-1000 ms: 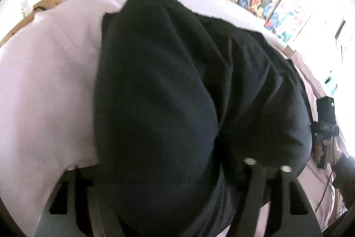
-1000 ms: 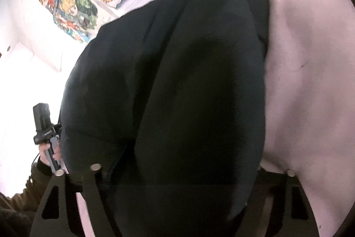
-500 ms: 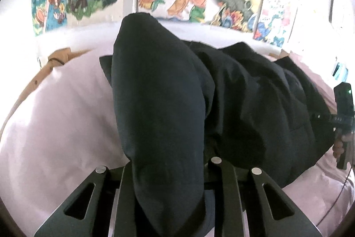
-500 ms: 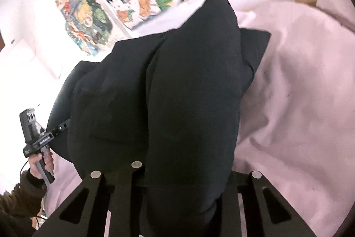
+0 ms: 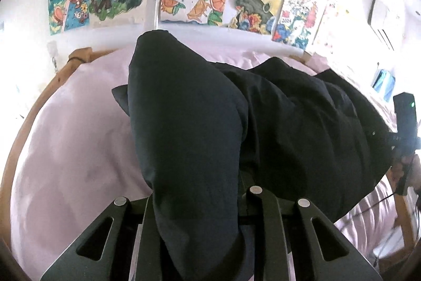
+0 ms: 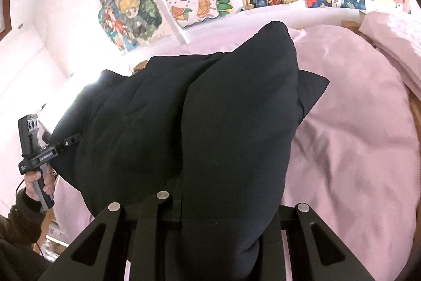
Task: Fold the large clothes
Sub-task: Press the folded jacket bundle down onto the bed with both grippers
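Over the pink bed, the dark garment hangs lifted, left gripper at six o'clock and right gripper each pinching an edge with jaws nearly closed. No fold laid yet; most work remains, I'd judge.

Your left gripper: jaws clamped on dark cloth, angled downward. Your right gripper: jaws clamped on the same cloth, angled downward. Your left hand: wrapped around its handle, sleeve at the wrist.
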The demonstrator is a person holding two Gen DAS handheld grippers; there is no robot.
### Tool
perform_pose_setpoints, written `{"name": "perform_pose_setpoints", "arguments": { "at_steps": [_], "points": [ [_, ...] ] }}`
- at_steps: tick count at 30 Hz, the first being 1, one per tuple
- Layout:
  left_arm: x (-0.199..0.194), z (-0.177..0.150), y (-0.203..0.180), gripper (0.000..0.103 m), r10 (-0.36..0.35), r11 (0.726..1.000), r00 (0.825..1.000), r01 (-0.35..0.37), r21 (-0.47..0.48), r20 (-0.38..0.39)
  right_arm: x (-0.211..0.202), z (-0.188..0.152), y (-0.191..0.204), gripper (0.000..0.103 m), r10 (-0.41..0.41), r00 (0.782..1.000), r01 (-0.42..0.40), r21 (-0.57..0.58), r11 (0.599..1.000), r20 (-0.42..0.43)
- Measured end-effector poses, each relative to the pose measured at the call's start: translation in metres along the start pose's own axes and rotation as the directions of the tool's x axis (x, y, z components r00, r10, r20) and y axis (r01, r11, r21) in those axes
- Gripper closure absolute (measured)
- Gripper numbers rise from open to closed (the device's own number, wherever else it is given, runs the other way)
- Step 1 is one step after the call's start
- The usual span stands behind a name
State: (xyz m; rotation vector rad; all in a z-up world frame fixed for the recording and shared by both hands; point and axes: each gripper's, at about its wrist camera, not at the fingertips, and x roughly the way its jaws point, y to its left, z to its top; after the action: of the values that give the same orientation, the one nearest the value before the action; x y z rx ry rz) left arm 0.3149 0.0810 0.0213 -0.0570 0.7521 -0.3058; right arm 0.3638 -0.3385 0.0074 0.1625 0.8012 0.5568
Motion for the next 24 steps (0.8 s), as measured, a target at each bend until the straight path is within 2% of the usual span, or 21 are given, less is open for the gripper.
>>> {"name": "perform_pose_setpoints", "arguments": {
  "at_steps": [3, 7, 11, 12, 14, 17, 18, 20, 21, 24],
  "points": [
    [-0.009, -0.017, 0.002, 0.086, -0.001, 1.0, 0.998, 0.0, -0.023, -0.056, -0.001, -0.017, 0.016, 0.079, -0.015, 0.999, 0.015, 0.006, 1.0, -0.043],
    [0.01, -0.033, 0.014, 0.083, 0.01, 0.999, 0.994, -0.016, -0.047, -0.108, 0.022, -0.032, 0.006, 0.075, -0.051, 0.993, 0.055, 0.043, 0.998, -0.102],
    [0.027, -0.035, 0.038, 0.064, -0.014, 0.984, 0.983, -0.018, -0.175, -0.184, 0.036, -0.037, -0.016, 0.06, -0.045, 0.99, 0.06, 0.116, 0.991, -0.131],
    [0.029, -0.033, 0.042, 0.063, -0.025, 0.979, 0.981, -0.015, -0.204, -0.194, 0.038, -0.038, -0.021, 0.054, -0.042, 0.991, 0.061, 0.14, 0.988, -0.131],
    [0.03, -0.028, 0.044, 0.057, -0.024, 0.973, 0.976, -0.027, -0.229, -0.216, 0.037, -0.039, -0.024, 0.05, -0.052, 0.99, 0.073, 0.156, 0.985, -0.133],
    [0.028, -0.018, 0.044, 0.039, 0.057, 0.97, 0.967, -0.113, -0.216, -0.25, 0.035, -0.042, -0.021, 0.037, -0.108, 0.983, 0.13, 0.151, 0.98, -0.15],
    [0.026, -0.015, 0.042, 0.036, 0.095, 0.967, 0.959, -0.153, -0.206, -0.266, 0.034, -0.043, -0.019, 0.03, -0.142, 0.977, 0.166, 0.149, 0.975, -0.157],
    [0.019, -0.012, 0.036, 0.032, 0.157, 0.958, 0.944, -0.217, -0.188, -0.29, 0.03, -0.045, -0.014, 0.027, -0.193, 0.967, 0.219, 0.161, 0.962, -0.163],
    [0.015, -0.011, 0.033, 0.026, 0.19, 0.952, 0.935, -0.25, -0.176, -0.3, 0.027, -0.047, -0.012, 0.02, -0.211, 0.964, 0.238, 0.171, 0.956, -0.161],
    [-0.004, -0.02, 0.026, 0.014, 0.285, 0.931, 0.917, -0.334, -0.148, -0.278, 0.013, -0.052, -0.002, 0.003, -0.255, 0.96, 0.273, 0.206, 0.94, -0.113]
  ]
}}
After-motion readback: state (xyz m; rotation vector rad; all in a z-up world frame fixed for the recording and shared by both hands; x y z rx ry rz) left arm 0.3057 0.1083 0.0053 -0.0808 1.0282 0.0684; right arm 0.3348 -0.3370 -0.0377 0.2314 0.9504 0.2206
